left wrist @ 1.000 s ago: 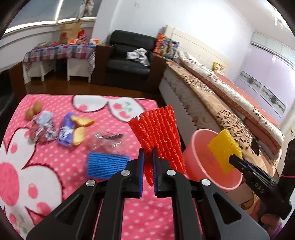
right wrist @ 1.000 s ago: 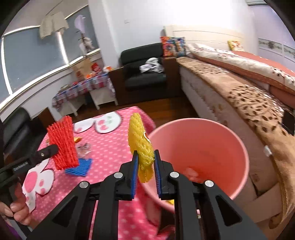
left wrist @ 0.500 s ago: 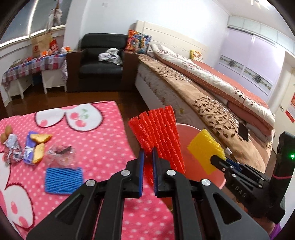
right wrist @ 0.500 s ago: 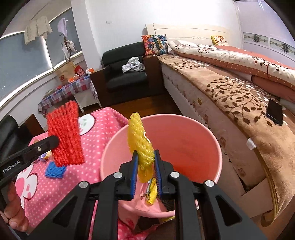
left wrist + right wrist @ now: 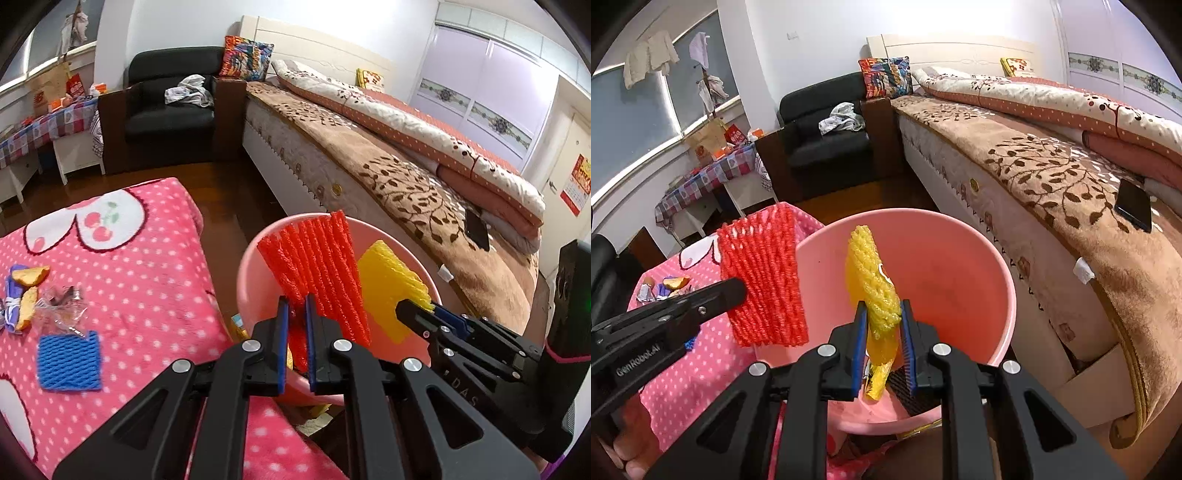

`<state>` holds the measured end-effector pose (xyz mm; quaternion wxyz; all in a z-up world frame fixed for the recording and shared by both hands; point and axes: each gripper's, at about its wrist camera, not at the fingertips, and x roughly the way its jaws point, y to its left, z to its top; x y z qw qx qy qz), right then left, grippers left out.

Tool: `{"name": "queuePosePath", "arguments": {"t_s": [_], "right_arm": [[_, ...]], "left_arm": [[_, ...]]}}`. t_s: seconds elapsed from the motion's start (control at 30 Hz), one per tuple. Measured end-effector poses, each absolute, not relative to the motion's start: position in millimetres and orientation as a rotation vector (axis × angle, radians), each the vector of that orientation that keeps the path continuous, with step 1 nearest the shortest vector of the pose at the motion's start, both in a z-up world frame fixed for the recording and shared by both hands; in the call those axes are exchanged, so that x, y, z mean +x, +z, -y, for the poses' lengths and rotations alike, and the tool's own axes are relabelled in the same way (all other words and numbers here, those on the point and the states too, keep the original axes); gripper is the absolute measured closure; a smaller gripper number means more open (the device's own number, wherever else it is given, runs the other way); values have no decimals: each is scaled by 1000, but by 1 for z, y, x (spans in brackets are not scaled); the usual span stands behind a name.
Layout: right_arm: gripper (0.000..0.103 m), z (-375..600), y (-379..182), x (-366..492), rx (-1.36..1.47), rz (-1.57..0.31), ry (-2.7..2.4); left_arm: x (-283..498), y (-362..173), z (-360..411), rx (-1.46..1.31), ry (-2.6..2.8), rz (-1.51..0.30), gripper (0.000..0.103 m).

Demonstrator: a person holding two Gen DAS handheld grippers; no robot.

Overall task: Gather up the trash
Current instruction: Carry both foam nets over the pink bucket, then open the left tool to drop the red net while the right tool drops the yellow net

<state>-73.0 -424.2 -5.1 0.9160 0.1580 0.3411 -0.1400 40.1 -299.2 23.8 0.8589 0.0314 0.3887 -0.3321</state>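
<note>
While both foam nets were over the pink cloth's side a second ago, they now hang over the pink bucket.

Left gripper pinches the red foam net between its blue pads; a second back that net stood above the pink dotted blanket, and now it sits in front of the bucket's mouth, its top at the far rim. Right gripper is clamped on the yellow foam net, which earlier was at the bucket's near edge and now stands over the bucket's inside, with a yellow wrapper visible below it. In the left view the two nets are side by side, red just left of yellow. Blue foam net, clear plastic wrapper and purple packet with bread pieces lie on the blanket as before, now further to the left of the frame.
</note>
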Motion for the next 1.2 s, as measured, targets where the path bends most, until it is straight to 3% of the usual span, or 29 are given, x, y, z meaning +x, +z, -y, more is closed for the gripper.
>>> {"name": "queuePosePath", "arguments": {"t_s": [0.4, 0.87, 0.97, 1.03, 1.2], "right_arm": [[85, 430, -14, -73, 330, -725, -302], [82, 432, -17, -74, 335, -728, -320], [77, 432, -15, -76, 334, -725, -324], [65, 431, -14, -77, 332, -720, -328], [59, 427, -9, -80, 326, -705, -333]], "left_arm": [[41, 8, 312, 98, -693, -849, 95], [38, 7, 315, 106, -700, -854, 71], [35, 9, 313, 108, -702, -850, 71], [33, 10, 311, 108, -702, -848, 71], [31, 14, 305, 100, -702, -844, 70]]}}
